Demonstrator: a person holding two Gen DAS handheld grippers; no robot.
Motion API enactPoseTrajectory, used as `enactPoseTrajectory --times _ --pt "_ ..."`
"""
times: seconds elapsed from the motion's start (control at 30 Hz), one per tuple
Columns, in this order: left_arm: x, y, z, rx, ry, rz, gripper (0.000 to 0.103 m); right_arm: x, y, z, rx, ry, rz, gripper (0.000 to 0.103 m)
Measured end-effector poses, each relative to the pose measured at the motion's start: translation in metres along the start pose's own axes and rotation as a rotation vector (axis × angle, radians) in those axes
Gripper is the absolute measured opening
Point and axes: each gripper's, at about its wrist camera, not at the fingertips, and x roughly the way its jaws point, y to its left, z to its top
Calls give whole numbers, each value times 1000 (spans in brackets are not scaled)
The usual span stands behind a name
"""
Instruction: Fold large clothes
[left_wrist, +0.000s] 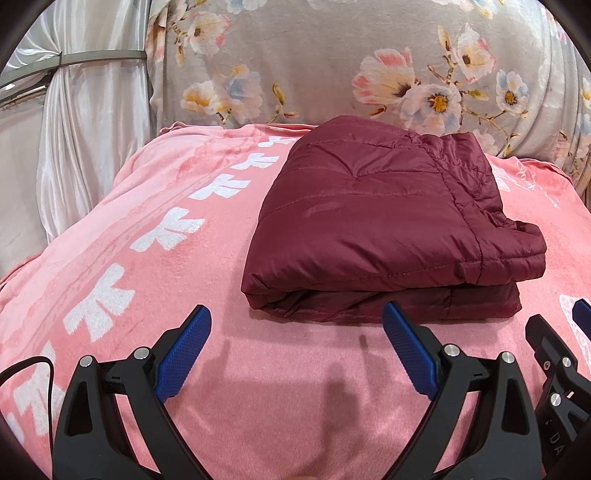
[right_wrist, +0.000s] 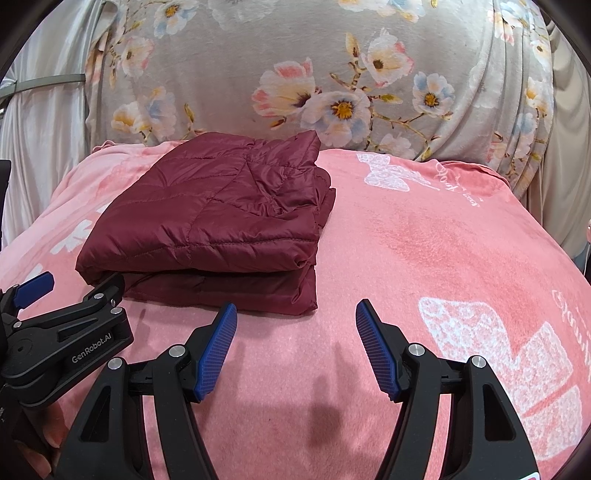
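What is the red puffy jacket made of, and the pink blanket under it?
The folded maroon jacket looks like thin nylon or polyester shell over padding: it has a slight sheen, stitched quilting lines and puffy sections. The pink blanket looks like soft fleece or plush: matte and fuzzy, with brushed streaks in the nap and white printed shapes. Exact fibres can't be told from the pictures.

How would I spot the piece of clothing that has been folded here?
Find the pink blanket with white print, spread before a grey flowered cloth. On its middle lies the jacket, folded into a thick square bundle. It is the only dark red, shiny, quilted thing there, and neither open gripper touches it.
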Motion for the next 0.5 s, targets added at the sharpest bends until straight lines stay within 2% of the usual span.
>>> enactPoseTrajectory --times 0.5 --pt "-1 -2 0 -1 -4 5 91 0 -2 0 -1 -1 3 65"
